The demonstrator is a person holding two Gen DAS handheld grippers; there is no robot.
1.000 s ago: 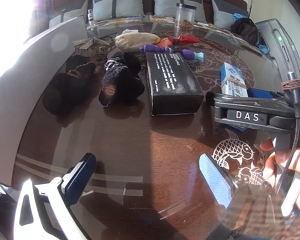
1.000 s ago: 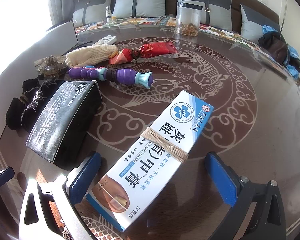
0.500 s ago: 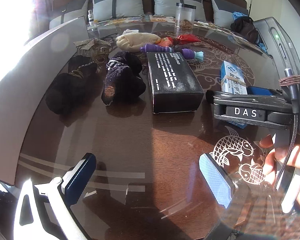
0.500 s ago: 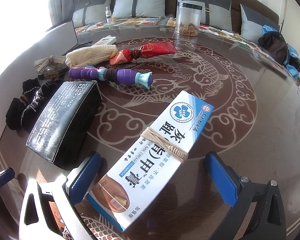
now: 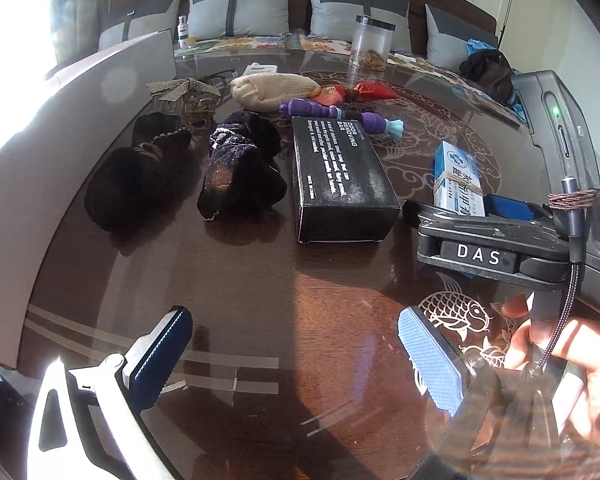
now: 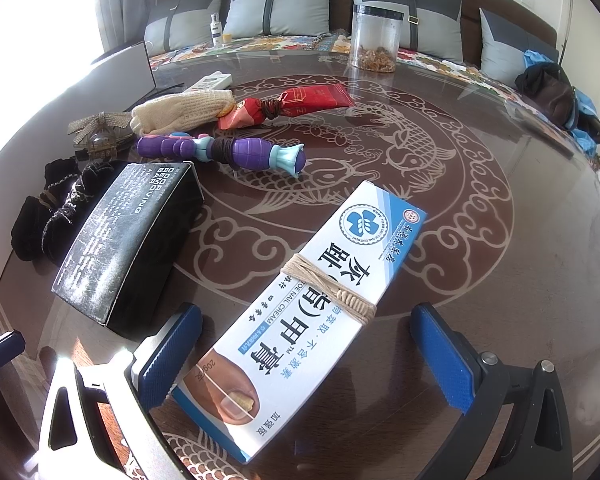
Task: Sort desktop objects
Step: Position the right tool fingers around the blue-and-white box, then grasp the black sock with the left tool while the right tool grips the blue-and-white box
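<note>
- Right wrist view: the right gripper (image 6: 306, 354) has its jaws spread wide on either side of a white-and-blue carton (image 6: 300, 316), which lies flat on the table (image 6: 500, 280). The left blue pad is just beside the carton's near corner; I cannot tell whether it touches. The right pad stands well apart from it.
- The carton reads "TOE NAIL CREAM" with large Chinese characters, a blue round emblem, "20g" and a picture of a toenail. A tan cord (image 6: 332, 288) is wound round its middle.
- Left of it lies a black box (image 6: 124, 236) printed "ODOR REMOVING BAR" in white.
- Beyond the box: a purple toy (image 6: 220, 152) with pale blue ends, a cream knitted glove (image 6: 180, 108), a red wrapper (image 6: 296, 102) tied with dark cord, and dark socks (image 6: 48, 216) at the left edge.
- A clear jar (image 6: 374, 40) with a black lid stands at the far rim.
- Left wrist view: the left gripper (image 5: 296, 354) hovers over bare tabletop, jaws wide, holding nothing.
- The other tool's body carries a plate lettered "DAS" (image 5: 478, 256).
- A hand (image 5: 556, 344) grips it at lower right.
</note>
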